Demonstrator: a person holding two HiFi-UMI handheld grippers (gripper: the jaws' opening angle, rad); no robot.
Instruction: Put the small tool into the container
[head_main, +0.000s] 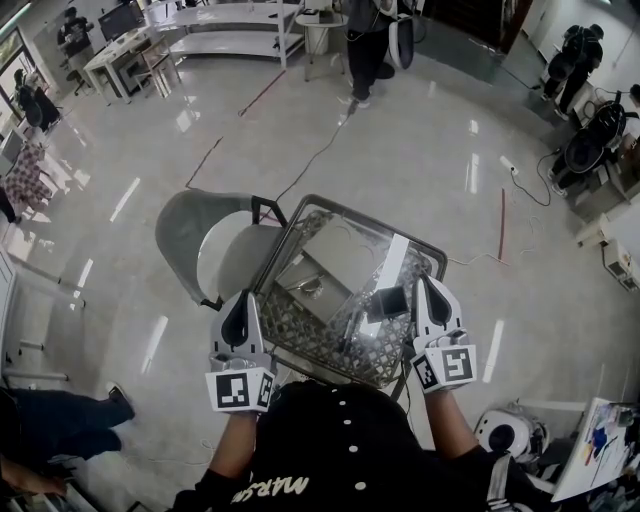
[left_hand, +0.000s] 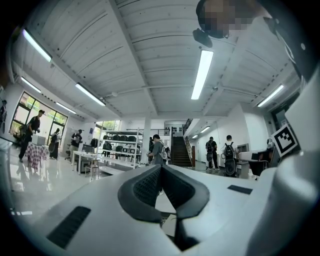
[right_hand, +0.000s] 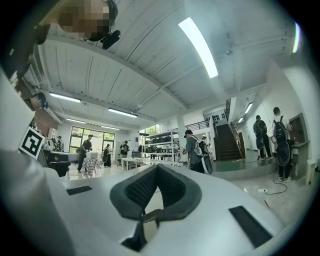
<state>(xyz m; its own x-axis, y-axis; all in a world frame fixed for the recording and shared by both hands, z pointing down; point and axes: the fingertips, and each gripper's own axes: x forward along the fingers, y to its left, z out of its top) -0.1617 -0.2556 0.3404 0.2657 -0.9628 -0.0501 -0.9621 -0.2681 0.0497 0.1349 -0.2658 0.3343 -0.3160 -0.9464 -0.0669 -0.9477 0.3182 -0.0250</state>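
In the head view a small table (head_main: 300, 215) with a reflective top and a woven rim stands below me. On it lie a silvery box-like container (head_main: 308, 284), a black block (head_main: 386, 302), a slim dark tool (head_main: 350, 326) and a white strip (head_main: 392, 262). My left gripper (head_main: 240, 303) is held at the table's near left edge, and my right gripper (head_main: 428, 288) at its near right edge, beside the black block. Both point away from me. In the gripper views the left gripper (left_hand: 161, 167) and right gripper (right_hand: 157, 167) have their pads together, with nothing between them.
A grey chair (head_main: 205, 240) stands against the table's left side. Cables (head_main: 310, 160) and red tape lines (head_main: 502, 225) run over the glossy floor. Desks (head_main: 235, 30) and people (head_main: 365, 45) are at the far end, and a person's shoe (head_main: 120, 400) is at the near left.
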